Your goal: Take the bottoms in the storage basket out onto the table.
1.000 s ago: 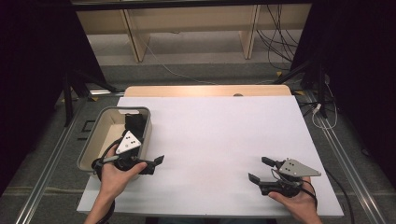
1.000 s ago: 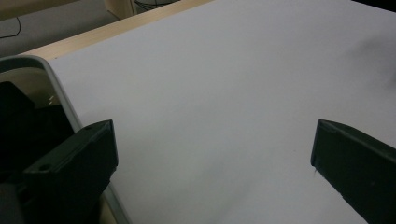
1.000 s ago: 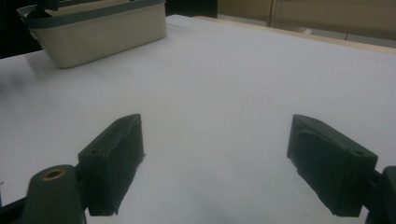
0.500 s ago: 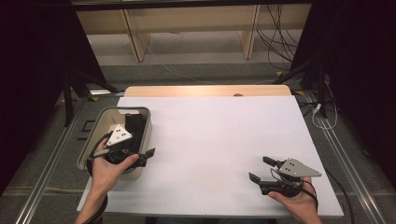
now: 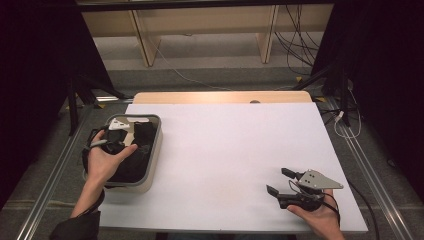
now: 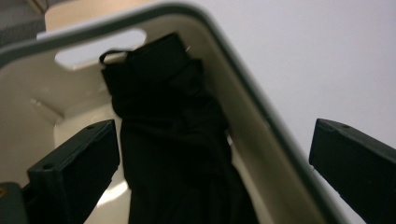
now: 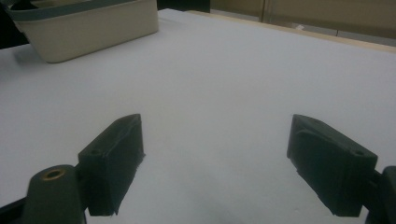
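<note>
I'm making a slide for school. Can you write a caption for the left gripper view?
The open left gripper reaches into a cream bin toward a black cloth.

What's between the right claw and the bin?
Nothing: just bare white table between the right claw and the bin, seen in the high view.
</note>
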